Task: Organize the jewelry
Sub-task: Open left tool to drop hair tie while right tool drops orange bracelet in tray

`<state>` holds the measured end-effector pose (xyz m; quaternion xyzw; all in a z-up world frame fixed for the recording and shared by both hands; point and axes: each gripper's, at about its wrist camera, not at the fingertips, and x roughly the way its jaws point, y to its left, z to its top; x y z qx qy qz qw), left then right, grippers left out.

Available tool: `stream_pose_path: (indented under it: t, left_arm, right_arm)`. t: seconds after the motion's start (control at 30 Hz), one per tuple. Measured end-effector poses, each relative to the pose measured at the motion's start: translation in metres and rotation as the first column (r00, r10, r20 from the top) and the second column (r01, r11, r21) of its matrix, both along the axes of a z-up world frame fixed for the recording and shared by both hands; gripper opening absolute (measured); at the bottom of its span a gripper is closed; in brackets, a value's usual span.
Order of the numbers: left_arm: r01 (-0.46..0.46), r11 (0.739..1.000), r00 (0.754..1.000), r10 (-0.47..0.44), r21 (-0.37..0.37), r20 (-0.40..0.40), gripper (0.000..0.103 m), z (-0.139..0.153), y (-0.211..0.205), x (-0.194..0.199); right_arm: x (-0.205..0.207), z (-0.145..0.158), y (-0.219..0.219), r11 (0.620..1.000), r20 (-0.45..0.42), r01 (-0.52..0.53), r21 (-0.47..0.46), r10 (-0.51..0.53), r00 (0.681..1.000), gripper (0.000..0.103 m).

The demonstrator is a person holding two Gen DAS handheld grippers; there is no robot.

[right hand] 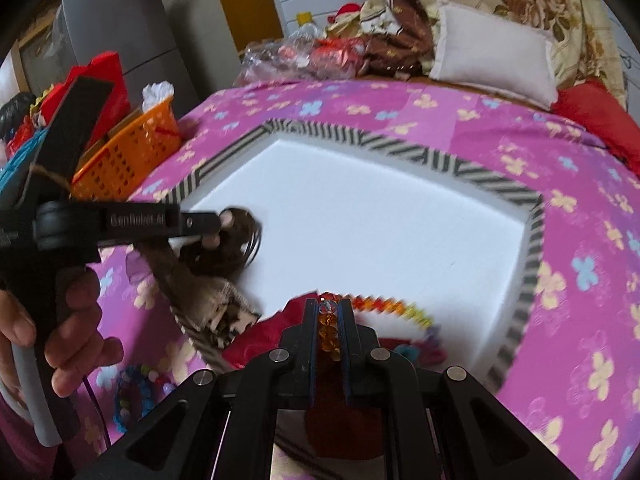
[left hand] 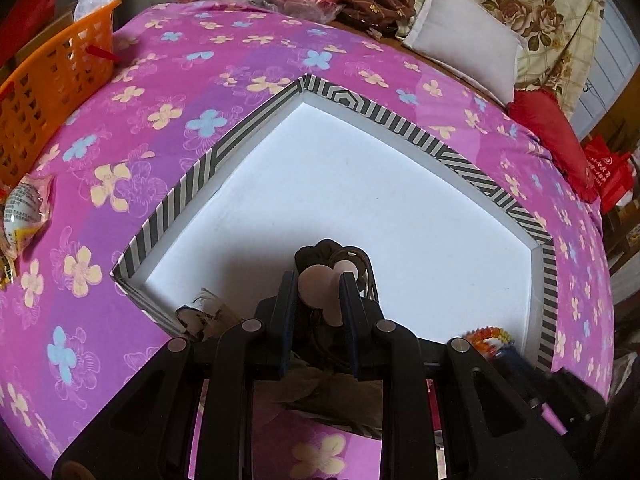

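Note:
A shallow box with a black-and-white striped rim (left hand: 400,116) (right hand: 400,140) and a white floor lies on the pink flowered bedspread. My left gripper (left hand: 320,280) (right hand: 218,226) is shut on a brown cord ornament with pale pink beads (left hand: 316,286) (right hand: 232,248), held just above the box's near left part. My right gripper (right hand: 328,304) is shut on a multicoloured bead bracelet (right hand: 329,322) (left hand: 484,338). Amber beads sit between its pads, and the rest of the string trails to the right over the box's near edge.
An orange basket (left hand: 52,80) (right hand: 132,152) stands at the left edge of the bed. A white pillow (left hand: 468,44) and a red cushion (left hand: 548,132) lie behind the box. A blue bead bracelet (right hand: 132,392) rests on the bedspread beside the hand (right hand: 76,320) holding the left gripper.

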<state>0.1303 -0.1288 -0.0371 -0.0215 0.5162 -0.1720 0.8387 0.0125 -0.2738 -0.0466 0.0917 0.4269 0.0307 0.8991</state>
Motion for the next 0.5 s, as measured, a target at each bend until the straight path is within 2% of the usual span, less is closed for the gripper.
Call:
stream_pose_path:
  t: [0.07, 0.17, 0.3, 0.5]
  left_arm:
    - [-0.001, 1.0, 1.0, 0.001, -0.004, -0.009, 0.023, -0.002, 0.001, 0.0]
    - [-0.005, 1.0, 1.0, 0.005, -0.012, -0.019, 0.038, -0.003, 0.002, -0.001]
    - [-0.011, 1.0, 1.0, 0.01, -0.026, -0.011, 0.05, 0.001, 0.005, -0.005]
    - [-0.011, 0.999, 1.0, 0.012, -0.032, 0.027, 0.057, 0.017, 0.009, -0.017]
  right_arm:
    - [-0.002, -0.001, 0.001, 1.0, -0.008, -0.003, 0.002, 0.003, 1.0, 0.009]
    - [-0.007, -0.001, 0.001, 1.0, -0.011, 0.001, 0.009, -0.001, 1.0, 0.011]
    - [-0.017, 0.006, -0.001, 1.0, 0.013, 0.007, 0.02, -0.007, 1.0, 0.033]
    - [-0.033, 0.02, -0.002, 1.0, 0.036, 0.024, 0.018, -0.025, 0.999, 0.033]
